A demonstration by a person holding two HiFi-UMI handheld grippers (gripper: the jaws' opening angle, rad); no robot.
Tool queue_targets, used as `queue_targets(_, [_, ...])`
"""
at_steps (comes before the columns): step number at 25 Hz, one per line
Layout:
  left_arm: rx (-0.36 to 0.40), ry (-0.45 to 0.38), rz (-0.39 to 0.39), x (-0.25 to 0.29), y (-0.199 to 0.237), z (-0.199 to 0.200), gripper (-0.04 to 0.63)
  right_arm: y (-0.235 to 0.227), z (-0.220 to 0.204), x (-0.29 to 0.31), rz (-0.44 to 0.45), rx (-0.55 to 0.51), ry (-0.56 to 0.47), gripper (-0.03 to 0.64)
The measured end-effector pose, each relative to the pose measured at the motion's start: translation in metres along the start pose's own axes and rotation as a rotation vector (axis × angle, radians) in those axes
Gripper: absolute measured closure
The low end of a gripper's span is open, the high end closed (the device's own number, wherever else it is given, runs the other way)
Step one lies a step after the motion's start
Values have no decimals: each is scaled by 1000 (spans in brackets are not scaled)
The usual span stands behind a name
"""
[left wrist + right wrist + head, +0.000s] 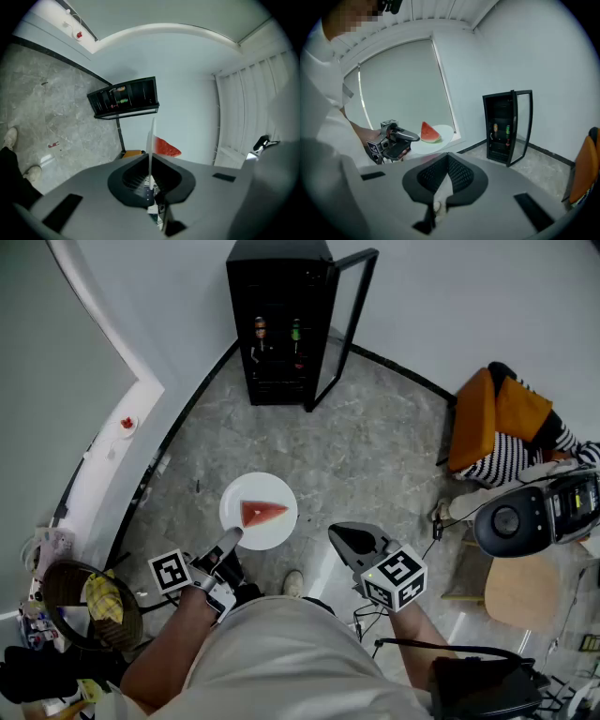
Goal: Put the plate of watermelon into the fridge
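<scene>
A white plate point(274, 528) carrying a red watermelon wedge point(262, 512) is held above the grey stone floor. My left gripper point(231, 541) is shut on the plate's near rim. In the left gripper view the plate point(151, 140) shows edge-on between the jaws of that gripper point(150, 180), with the wedge point(165, 147) beyond. My right gripper point(351, 540) hangs to the plate's right, shut and empty; in its own view its jaws point(447, 174) meet. The small black fridge point(279, 324) stands ahead against the wall with its glass door point(344, 326) swung open.
Two bottles point(277, 334) stand on a fridge shelf. An orange chair with a striped garment point(502, 427) is at the right, with a round dark appliance point(530, 517) and a wooden stool point(520, 592) nearer. A basket point(89, 607) sits at the left.
</scene>
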State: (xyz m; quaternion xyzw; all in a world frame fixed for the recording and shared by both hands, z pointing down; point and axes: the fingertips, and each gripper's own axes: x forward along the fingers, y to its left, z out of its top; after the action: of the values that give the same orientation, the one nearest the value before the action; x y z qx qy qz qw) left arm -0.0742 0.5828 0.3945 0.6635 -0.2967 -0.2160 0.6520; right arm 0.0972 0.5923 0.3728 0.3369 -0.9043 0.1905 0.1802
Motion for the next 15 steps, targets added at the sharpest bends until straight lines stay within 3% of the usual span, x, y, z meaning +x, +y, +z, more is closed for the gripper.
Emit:
queue_targets(11, [0, -56, -12, 8, 0, 13, 574, 5, -5, 6, 49, -52, 61, 603])
queue_targets(15, [-1, -48, -2, 20, 6, 25, 574, -6, 4, 16, 30, -49, 34, 600])
